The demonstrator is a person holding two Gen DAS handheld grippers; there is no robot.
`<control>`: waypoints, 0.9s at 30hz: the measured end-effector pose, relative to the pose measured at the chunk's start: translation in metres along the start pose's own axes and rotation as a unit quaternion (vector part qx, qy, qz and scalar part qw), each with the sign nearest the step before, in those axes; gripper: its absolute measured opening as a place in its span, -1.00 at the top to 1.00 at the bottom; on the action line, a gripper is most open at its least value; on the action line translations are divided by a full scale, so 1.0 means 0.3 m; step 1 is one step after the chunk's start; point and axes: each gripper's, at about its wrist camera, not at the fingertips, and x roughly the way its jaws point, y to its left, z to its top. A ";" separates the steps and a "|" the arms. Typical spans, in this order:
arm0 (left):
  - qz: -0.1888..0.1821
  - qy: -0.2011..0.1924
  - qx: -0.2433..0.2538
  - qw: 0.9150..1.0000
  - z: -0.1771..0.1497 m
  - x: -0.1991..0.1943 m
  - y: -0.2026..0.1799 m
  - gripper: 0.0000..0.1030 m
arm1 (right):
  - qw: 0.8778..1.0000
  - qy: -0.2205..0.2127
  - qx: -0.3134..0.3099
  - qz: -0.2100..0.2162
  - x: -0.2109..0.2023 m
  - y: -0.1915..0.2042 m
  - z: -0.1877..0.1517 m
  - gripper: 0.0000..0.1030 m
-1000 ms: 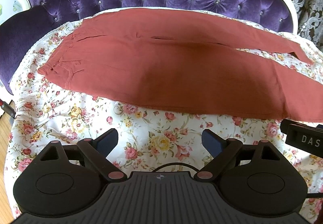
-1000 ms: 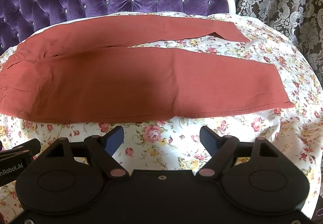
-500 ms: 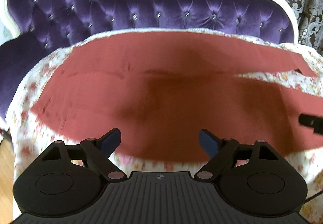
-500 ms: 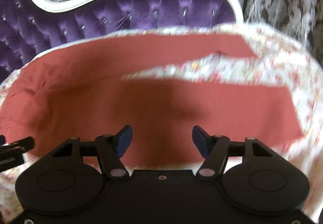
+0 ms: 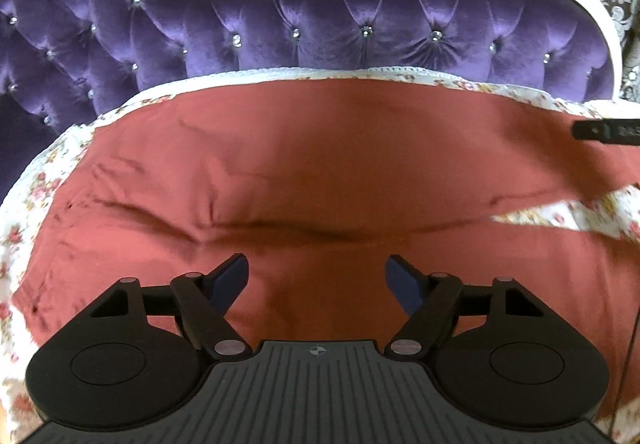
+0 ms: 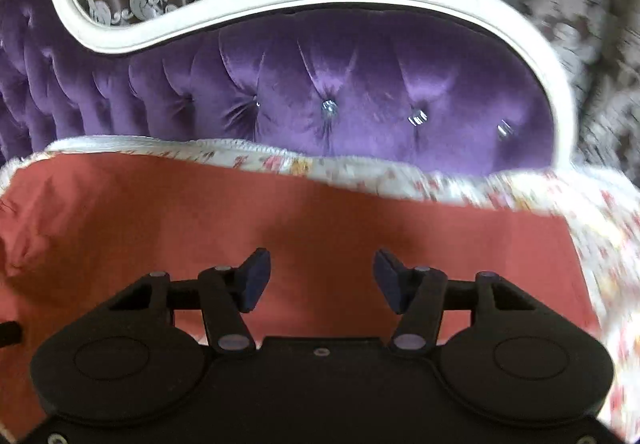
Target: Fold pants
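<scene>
You are at the very beginning of the fold, as far as I can judge. The pants [image 5: 320,172] lie spread flat on the floral sheet [image 5: 44,180], which covers the seat of the purple tufted sofa [image 5: 320,32]. No part of the cloth is turned over itself yet: in the left wrist view the two legs lie side by side, with a long crease between them across the middle, and at 3 o'clock a wedge of the sheet shows where the legs go apart.

Your left gripper [image 5: 316,280] is over the near leg, towards the waist side of the garment (the waist itself seems to be at 9 o'clock, where the small wrinkles are). Its tongs stand wide and nothing is between them. Whether the fingertips touch the cloth, I cannot tell.

Your right gripper [image 6: 322,280] is over the pants [image 6: 320,220] too, near the leg ends; the hem edge runs down at 3 o'clock, just beside the floral sheet [image 6: 600,244]. Its tongs are also wide and hold nothing. This view is blurred at the right side, so the hem is not sharp.

So nothing is done and all is left: you must first take an edge with each gripper, lay one leg on the other, and then fold the length. In the left view, a dark bar at 2 o'clock is probably part of your other gripper.
</scene>
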 end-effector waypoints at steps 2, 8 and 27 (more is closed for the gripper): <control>-0.002 0.004 0.002 1.000 0.027 0.033 -0.001 -0.23 | 1.000 -0.001 -0.025 0.012 0.077 -0.011 0.034 -0.22; -0.013 0.022 -0.001 1.000 0.086 0.138 0.004 -0.23 | 0.997 0.008 -0.062 0.047 0.270 -0.038 0.120 -0.22; -0.020 0.051 0.004 0.998 0.105 0.260 0.009 -0.29 | 0.978 0.070 -0.109 0.165 0.412 -0.031 0.177 0.82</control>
